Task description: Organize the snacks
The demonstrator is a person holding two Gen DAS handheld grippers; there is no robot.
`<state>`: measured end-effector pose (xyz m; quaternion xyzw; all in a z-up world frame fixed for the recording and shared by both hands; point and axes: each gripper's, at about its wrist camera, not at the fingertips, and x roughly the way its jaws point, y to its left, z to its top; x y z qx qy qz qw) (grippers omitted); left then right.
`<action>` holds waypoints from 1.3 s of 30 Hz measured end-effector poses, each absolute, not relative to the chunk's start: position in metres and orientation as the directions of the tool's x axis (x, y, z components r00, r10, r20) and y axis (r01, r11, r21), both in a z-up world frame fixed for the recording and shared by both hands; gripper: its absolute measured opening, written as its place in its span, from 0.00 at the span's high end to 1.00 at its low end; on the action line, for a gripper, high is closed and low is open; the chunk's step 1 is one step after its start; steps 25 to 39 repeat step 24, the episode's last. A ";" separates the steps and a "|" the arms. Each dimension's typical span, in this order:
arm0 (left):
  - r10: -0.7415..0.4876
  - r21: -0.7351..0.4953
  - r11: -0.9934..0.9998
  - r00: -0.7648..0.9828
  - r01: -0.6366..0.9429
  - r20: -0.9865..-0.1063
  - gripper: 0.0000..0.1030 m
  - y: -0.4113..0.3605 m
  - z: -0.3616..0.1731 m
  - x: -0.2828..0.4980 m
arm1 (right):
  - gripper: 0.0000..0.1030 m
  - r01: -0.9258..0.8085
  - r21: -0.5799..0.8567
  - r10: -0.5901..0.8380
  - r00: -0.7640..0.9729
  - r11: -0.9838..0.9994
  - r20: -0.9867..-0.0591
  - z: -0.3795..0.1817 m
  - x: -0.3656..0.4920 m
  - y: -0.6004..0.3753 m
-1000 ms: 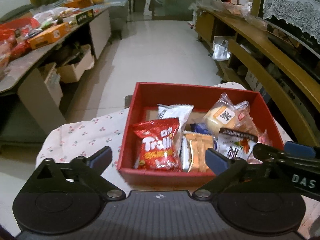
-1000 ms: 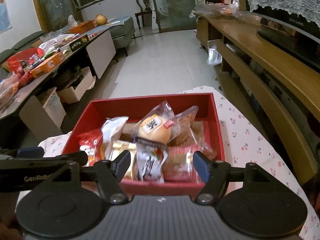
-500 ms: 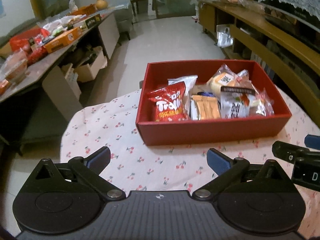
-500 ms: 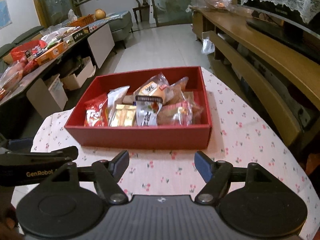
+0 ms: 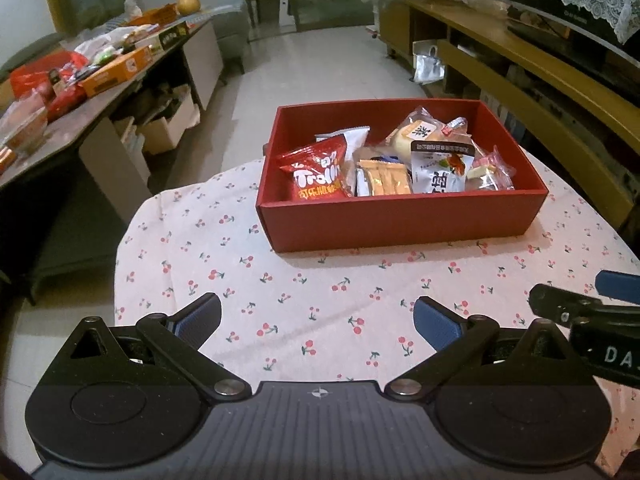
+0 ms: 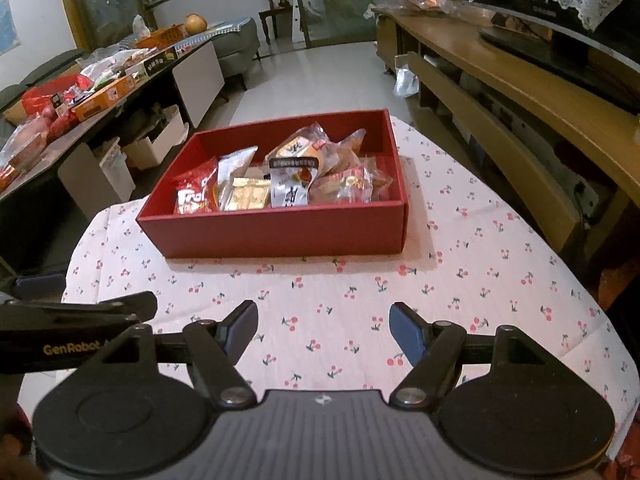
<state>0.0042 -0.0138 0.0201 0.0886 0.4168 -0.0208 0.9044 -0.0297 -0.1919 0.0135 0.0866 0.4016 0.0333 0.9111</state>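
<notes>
Blue-padded L gripper (image 5: pixel 316 322) sits nearest, jaws wide, nothing between them, only cloth beneath. R gripper (image 6: pixel 323 326) is beside it, jaws also spread wide and empty; its jaws have just been opening a bit further. Each gripper shows at the edge of the other's view, both over the near edge of the tabletop, well apart from the box.

Cherry-print cloth (image 5: pixel 320 280) covers the rounded tabletop; near half is bare.

Red box (image 5: pixel 400 222) stands past mid-table, toward the far edge, long side facing the grippers. In the R view it sits left of centre (image 6: pixel 280 232).

Snacks inside, all along the near wall, l to r:
- red bag (image 5: pixel 318 174), white lettering, leaning at the left end
- silver-white bag (image 5: pixel 346 138) behind it
- orange pack (image 5: pixel 386 178) in the middle
- white sachet (image 5: pixel 440 170) w/ dark top strip, upright
- bun in clear wrap (image 5: pixel 416 132) behind the sachet, toward the far wall
- clear pack w/ pink trim (image 5: pixel 490 168) at the right end

Box's far left corner shows bare floor.

Beyond the table: pale tile floor (image 5: pixel 320 68); a long side table (image 5: pixel 80 92) at left piled w/ packets and boxes; a wooden unit (image 5: pixel 520 64) at right.
</notes>
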 end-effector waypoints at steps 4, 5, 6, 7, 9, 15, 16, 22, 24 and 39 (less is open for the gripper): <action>0.025 0.139 0.983 0.652 0.124 -0.758 0.00 -0.015 0.020 -0.003 | 0.19 0.003 0.178 0.132 0.664 0.984 -0.736 0.010 -0.034 -0.189; 0.026 0.141 0.982 0.654 0.123 -0.756 0.00 -0.015 0.020 -0.004 | 0.19 0.004 0.178 0.131 0.664 0.984 -0.736 0.009 -0.035 -0.188; 0.023 0.139 0.982 0.654 0.125 -0.756 0.00 -0.014 0.020 -0.006 | 0.19 0.004 0.179 0.131 0.664 0.984 -0.736 0.009 -0.036 -0.188; 0.019 0.135 0.983 0.653 0.128 -0.757 0.00 -0.014 0.020 -0.007 | 0.19 0.006 0.180 0.131 0.664 0.984 -0.736 0.009 -0.038 -0.188; 0.011 0.126 0.983 0.651 0.130 -0.759 0.00 -0.013 0.020 -0.009 | 0.19 0.007 0.182 0.132 0.666 0.983 -0.735 0.009 -0.040 -0.189; 0.009 0.132 0.982 0.654 0.139 -0.757 0.00 -0.014 0.020 -0.017 | 0.18 0.012 0.184 0.129 0.667 0.983 -0.733 0.010 -0.045 -0.190; 0.008 0.130 0.982 0.653 0.139 -0.757 0.00 -0.014 0.020 -0.018 | 0.18 0.012 0.185 0.130 0.668 0.983 -0.733 0.010 -0.046 -0.190; 0.009 0.129 0.982 0.654 0.136 -0.757 0.00 -0.013 0.020 -0.022 | 0.16 0.013 0.190 0.133 0.671 0.982 -0.730 0.010 -0.049 -0.191; 0.008 0.128 0.983 0.654 0.135 -0.756 0.00 -0.013 0.020 -0.023 | 0.16 0.012 0.191 0.133 0.672 0.981 -0.728 0.010 -0.049 -0.191; 0.008 0.128 0.983 0.654 0.135 -0.756 0.00 -0.013 0.020 -0.023 | 0.16 0.012 0.191 0.133 0.672 0.981 -0.728 0.010 -0.049 -0.191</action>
